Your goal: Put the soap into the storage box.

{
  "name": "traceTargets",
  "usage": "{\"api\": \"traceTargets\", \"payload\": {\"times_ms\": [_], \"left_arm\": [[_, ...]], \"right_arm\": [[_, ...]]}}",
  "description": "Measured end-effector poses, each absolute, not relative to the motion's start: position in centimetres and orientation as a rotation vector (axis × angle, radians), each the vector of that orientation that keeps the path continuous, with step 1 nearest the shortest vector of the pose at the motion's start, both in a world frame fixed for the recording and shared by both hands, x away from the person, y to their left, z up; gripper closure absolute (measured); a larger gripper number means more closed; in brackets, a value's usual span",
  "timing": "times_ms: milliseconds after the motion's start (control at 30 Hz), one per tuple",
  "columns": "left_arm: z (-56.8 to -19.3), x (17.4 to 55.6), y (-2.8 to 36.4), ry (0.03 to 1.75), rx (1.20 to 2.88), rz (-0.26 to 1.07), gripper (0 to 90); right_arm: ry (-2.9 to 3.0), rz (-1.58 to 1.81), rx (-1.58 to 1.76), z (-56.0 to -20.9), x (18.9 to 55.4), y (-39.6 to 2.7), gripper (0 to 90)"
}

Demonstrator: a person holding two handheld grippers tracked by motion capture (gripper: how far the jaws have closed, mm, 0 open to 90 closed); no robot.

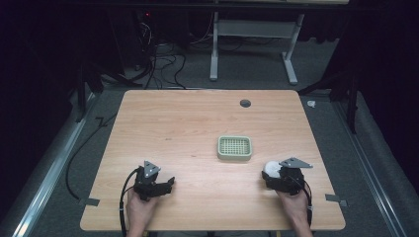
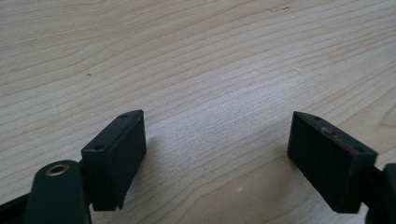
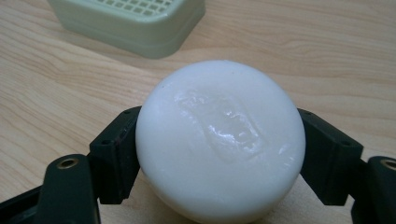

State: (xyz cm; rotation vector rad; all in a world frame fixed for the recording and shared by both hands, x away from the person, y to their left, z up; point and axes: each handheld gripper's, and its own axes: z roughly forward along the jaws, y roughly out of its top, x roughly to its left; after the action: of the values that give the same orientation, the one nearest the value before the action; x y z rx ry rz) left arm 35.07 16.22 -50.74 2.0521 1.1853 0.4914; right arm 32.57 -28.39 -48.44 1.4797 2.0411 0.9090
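A round white bar of soap sits between the two black jaws of my right gripper, which is shut on it just above the wooden table. In the high view the soap shows at the front of the right gripper, near the table's front right. A pale green soap dish with a grid top stands a little ahead and left of it; its corner rises beyond the soap. My left gripper rests at the front left, jaws wide open over bare wood, holding nothing.
The wooden table has a dark round grommet near its far edge. Bits of tape mark the front corners. Cables and a white desk frame lie on the floor beyond the table.
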Motion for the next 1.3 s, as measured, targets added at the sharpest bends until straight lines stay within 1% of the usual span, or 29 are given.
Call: {"api": "traceTargets", "payload": {"times_ms": [300,700,1300], "left_arm": [[-50.7,35.1,16.2,1.185,2.052,0.491,19.9],[-50.7,35.1,16.2,1.185,2.052,0.492,20.0],[-50.7,35.1,16.2,1.185,2.052,0.492,19.9]], "right_arm": [[2.052,0.937,1.438,-46.7,32.9,-28.1,24.6],[2.071,0.990,1.422,-45.5,33.7,-27.6,24.6],[2.110,1.008,1.394,-44.2,36.7,-25.7,24.7]]}}
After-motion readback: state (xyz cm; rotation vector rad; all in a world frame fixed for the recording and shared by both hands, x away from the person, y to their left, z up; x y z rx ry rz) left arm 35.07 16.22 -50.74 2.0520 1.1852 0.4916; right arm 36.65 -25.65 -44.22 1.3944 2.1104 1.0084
